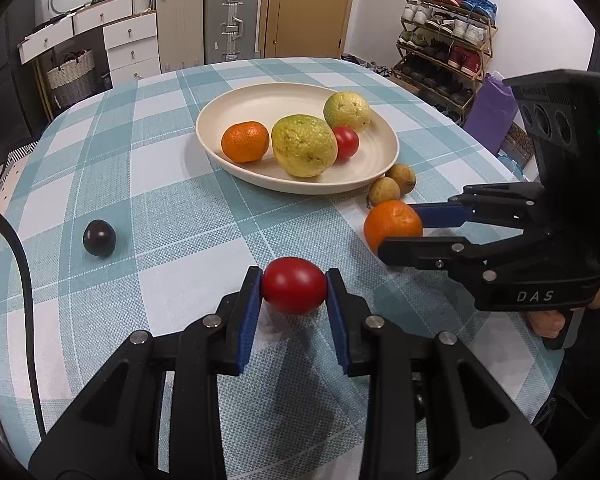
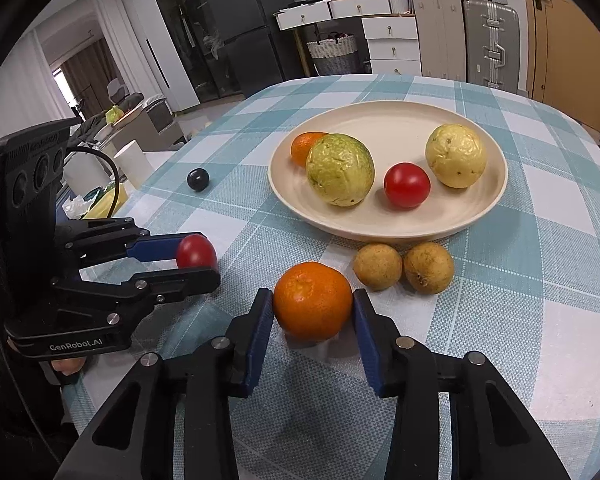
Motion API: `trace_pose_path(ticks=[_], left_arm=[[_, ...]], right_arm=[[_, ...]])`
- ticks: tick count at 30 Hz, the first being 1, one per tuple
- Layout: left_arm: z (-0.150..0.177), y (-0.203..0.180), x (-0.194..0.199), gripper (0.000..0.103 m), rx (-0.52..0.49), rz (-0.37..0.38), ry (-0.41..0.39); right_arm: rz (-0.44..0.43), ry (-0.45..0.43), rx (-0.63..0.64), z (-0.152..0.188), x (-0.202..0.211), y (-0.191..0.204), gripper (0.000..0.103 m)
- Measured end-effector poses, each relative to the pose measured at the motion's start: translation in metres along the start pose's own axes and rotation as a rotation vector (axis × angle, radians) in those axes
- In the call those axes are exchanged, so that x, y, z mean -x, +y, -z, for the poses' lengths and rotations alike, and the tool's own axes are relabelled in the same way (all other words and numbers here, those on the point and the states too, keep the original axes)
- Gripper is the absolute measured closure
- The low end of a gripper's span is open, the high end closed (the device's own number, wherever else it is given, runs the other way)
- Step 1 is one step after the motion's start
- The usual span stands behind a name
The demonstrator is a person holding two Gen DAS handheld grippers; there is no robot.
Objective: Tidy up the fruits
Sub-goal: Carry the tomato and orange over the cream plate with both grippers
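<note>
My left gripper [image 1: 294, 278] is shut on a red tomato [image 1: 294, 292] that rests on the checked tablecloth, its blue pads pressing both sides. To its right, my right gripper [image 2: 313, 296] is shut on an orange [image 2: 313, 302] that also sits on the cloth. Behind them stands a cream plate [image 1: 260, 104] holding a small orange [image 1: 245, 141], two yellow-green fruits [image 1: 303, 145] and another red tomato [image 1: 346, 142]. Two small brown fruits [image 2: 404, 266] lie between the held orange and the plate. A dark plum [image 1: 99, 237] lies alone at the left.
The round table's edge curves close by on the right [image 1: 540, 380]. A black cable [image 1: 24, 280] runs along the table's left side. Drawers, suitcases and a shoe rack [image 1: 444, 36] stand beyond the table.
</note>
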State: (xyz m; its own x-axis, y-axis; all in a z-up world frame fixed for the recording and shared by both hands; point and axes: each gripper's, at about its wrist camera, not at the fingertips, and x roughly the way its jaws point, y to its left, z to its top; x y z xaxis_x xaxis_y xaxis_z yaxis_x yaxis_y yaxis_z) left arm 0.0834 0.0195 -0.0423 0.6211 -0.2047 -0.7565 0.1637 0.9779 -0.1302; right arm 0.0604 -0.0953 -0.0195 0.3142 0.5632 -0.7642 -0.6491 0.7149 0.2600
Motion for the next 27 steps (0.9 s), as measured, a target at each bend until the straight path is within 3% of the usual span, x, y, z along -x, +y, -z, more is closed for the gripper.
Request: trace_pose_path(ticks=[10,27], left_arm=[[-0.009,0.003,0.011,0.074,0.030,-0.010,-0.059],[-0.047,0.007,0.016,0.074,0.065,-0.038,-0.154]], right_arm=[[-0.012,-0.069,0.018,-0.004,0.018,0.002,0.063],[0.066,-0.155,-0.065,-0.023,0.043,-0.031,0.063]])
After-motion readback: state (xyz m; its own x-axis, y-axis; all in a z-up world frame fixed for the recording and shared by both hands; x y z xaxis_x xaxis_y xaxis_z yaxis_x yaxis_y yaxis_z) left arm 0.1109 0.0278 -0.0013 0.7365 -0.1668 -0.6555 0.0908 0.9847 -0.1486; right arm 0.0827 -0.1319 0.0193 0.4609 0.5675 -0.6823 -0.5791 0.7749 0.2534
